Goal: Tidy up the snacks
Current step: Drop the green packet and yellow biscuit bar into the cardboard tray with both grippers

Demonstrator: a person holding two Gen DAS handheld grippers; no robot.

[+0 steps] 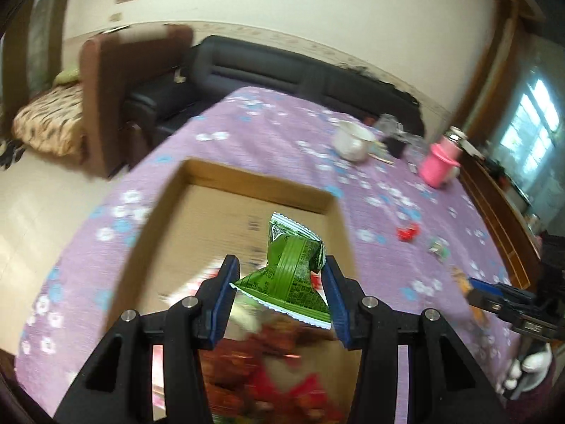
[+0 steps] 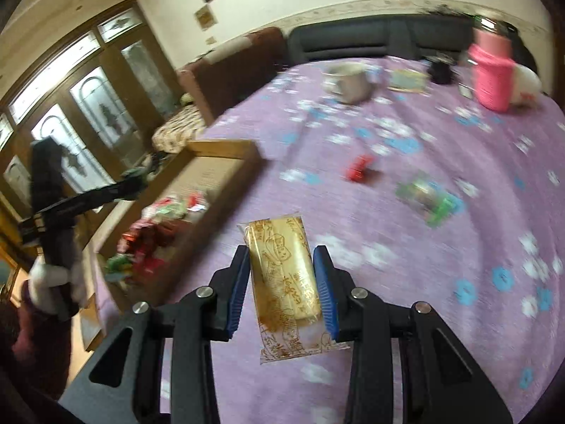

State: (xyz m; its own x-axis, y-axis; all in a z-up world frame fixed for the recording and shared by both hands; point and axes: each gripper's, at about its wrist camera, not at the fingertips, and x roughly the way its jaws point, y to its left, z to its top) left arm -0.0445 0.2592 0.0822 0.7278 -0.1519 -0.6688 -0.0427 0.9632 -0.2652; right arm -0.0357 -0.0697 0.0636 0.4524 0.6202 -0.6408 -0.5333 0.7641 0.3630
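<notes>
- In the left wrist view, the left gripper [image 1: 280, 275] pinches a crumpled green snack packet [image 1: 291, 268] at centre frame, over the open cardboard box [image 1: 254, 176]. The blue pads press the packet's sides; it buckles between them.
- Risk, in our judgement: the hold sits on a folded wrapper rather than firm contents, so the packet could slide out at an angle. Over the box that matters little; dropped near the right wall [image 1: 344, 233], it could land on the purple tablecloth [image 1: 247, 123].
- Only this view shows the box floor: bare cardboard at the far end, red wrappers [image 1: 275, 371] blurred at lower centre. We cannot count them.
- In the right wrist view, the right gripper [image 2: 282, 279] grips a clear-wrapped golden biscuit bar [image 2: 282, 275] at lower centre, above the cloth, right of the box [image 2: 226, 148]. Pads bear on both long edges.
- Risk: the bar appears brittle, and a tighter squeeze could crack it. Both hands heading for the one box could also collide there.
- Only this view shows the left tool from outside, at far left, with a white-gloved hand [image 2: 49, 275] on it.
- Loose on the cloth, centre to right: a red sweet [image 2: 360, 168] and a green packet [image 2: 427, 199], well apart from the box, not yet sorted.
- Upper right: a white cup [image 2: 348, 83] and a pink container [image 2: 492, 74], clear of the work.
</notes>
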